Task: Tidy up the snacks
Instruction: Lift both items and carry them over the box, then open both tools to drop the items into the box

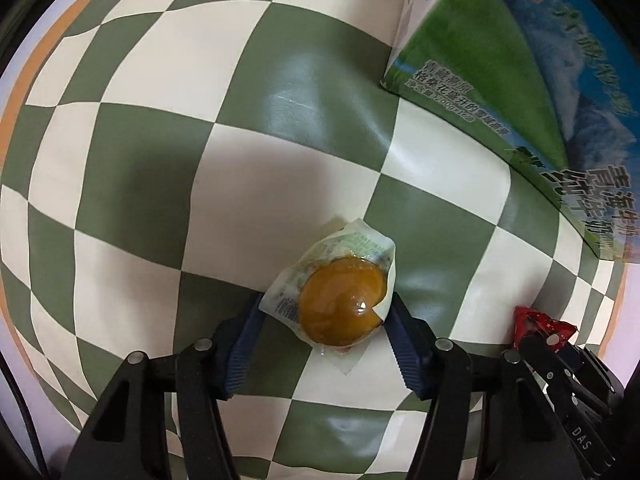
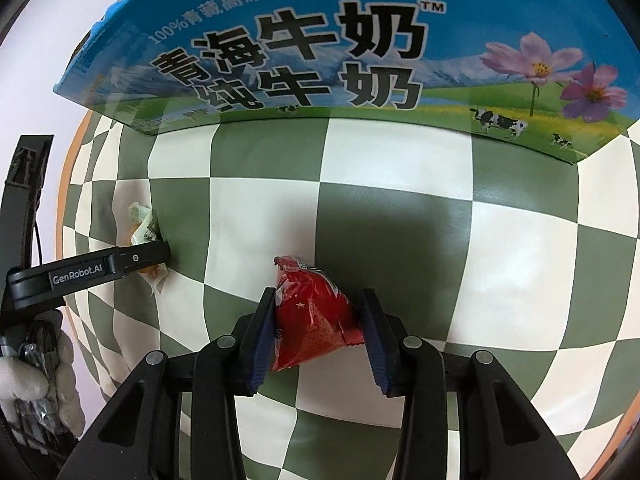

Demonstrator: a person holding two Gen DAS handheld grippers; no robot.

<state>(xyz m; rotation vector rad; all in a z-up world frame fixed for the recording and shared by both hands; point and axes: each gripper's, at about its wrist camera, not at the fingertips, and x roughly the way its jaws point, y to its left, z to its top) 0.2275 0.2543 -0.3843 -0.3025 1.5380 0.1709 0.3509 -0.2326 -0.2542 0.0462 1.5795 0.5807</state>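
A clear packet with a round orange-brown snack (image 1: 340, 300) lies on the green-and-white checked cloth (image 1: 160, 160). My left gripper (image 1: 325, 304) points down over it, and its blue pads touch the wrapper on both sides. A red triangular snack packet (image 2: 312, 312) sits between the pads of my right gripper (image 2: 318, 294), which is shut on it. The right wrist view shows the left gripper's finger (image 2: 160, 256) at the left, across the clear packet (image 2: 140, 216). In the left wrist view, the red packet (image 1: 532, 320) shows at the lower right.
A large blue-and-green milk carton box (image 2: 320, 40) stands on the cloth just beyond both snacks, also seen as the box (image 1: 500, 60) at the upper right. A gloved hand (image 2: 24, 376) holds the left gripper. The cloth's orange edge (image 1: 52, 40) runs at the left.
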